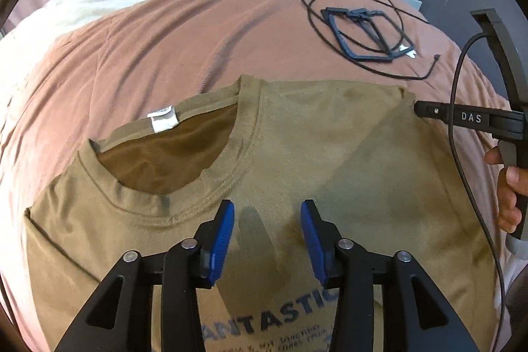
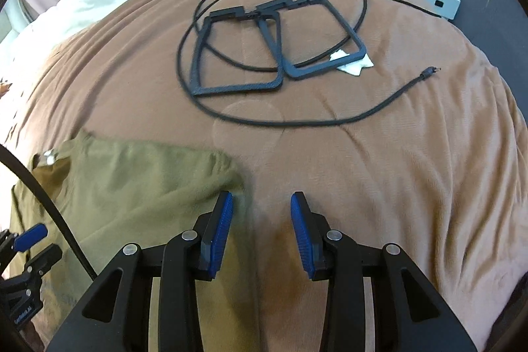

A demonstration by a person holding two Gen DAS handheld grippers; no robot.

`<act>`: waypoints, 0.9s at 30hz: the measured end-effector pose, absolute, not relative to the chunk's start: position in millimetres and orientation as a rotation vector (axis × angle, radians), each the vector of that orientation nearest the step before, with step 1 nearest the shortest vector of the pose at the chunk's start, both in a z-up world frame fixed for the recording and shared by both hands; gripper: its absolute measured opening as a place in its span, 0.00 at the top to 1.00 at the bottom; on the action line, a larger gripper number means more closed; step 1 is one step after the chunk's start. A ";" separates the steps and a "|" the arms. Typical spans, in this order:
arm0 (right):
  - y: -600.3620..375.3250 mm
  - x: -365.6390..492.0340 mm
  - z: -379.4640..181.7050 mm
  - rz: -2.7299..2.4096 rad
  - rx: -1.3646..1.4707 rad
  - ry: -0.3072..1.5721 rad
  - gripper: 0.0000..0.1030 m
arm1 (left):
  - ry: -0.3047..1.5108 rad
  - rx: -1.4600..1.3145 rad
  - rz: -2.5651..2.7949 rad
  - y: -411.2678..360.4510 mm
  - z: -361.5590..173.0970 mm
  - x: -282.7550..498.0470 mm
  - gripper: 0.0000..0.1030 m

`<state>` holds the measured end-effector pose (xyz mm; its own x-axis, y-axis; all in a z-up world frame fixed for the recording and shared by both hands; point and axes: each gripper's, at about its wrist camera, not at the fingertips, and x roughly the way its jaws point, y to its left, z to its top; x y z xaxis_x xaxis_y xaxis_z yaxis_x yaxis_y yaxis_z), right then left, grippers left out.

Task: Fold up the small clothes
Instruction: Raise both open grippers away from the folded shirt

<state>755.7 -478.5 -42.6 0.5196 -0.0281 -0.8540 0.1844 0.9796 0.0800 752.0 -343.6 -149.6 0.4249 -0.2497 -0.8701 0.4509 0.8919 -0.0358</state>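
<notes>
Brown bedspread (image 2: 379,170) carries an olive T-shirt (image 1: 297,154) and black cable (image 2: 297,122).

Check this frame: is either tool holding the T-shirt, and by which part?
Neither. The left tool stands open above the T-shirt below its collar; the right tool is open over the blanket beside it.

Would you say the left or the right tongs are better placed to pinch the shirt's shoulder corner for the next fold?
Probably the right tongs. They stand open at the olive T-shirt's shoulder corner, over the brown blanket beside its edge. The left tongs, also open, hover over mid-chest just below the collar, away from any edge.
</notes>
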 end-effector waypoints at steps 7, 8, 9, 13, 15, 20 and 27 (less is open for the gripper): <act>-473.2 712.0 -7.7 -0.088 0.174 1.034 0.55 | 1.048 0.130 -0.431 -320.5 -125.5 725.1 0.26; -472.9 705.6 -1.0 -0.091 0.166 1.030 0.49 | 1.047 0.121 -0.429 -316.9 -121.3 720.8 0.25; -470.9 697.0 8.1 -0.089 0.165 1.019 0.40 | 1.044 0.111 -0.425 -312.3 -115.9 715.4 0.23; -461.3 658.4 43.1 -0.077 0.158 0.985 0.25 | 1.018 0.064 -0.408 -289.8 -92.8 689.7 0.09; -455.9 641.1 56.5 -0.086 0.140 0.975 0.22 | 0.999 0.045 -0.395 -278.2 -80.5 675.3 0.03; -436.0 589.5 88.2 -0.076 0.138 0.952 0.15 | 0.960 -0.054 -0.339 -240.8 -55.5 634.1 0.00; -404.1 516.8 118.4 -0.045 0.107 0.921 0.11 | 0.929 -0.109 -0.294 -196.5 -35.7 574.8 0.00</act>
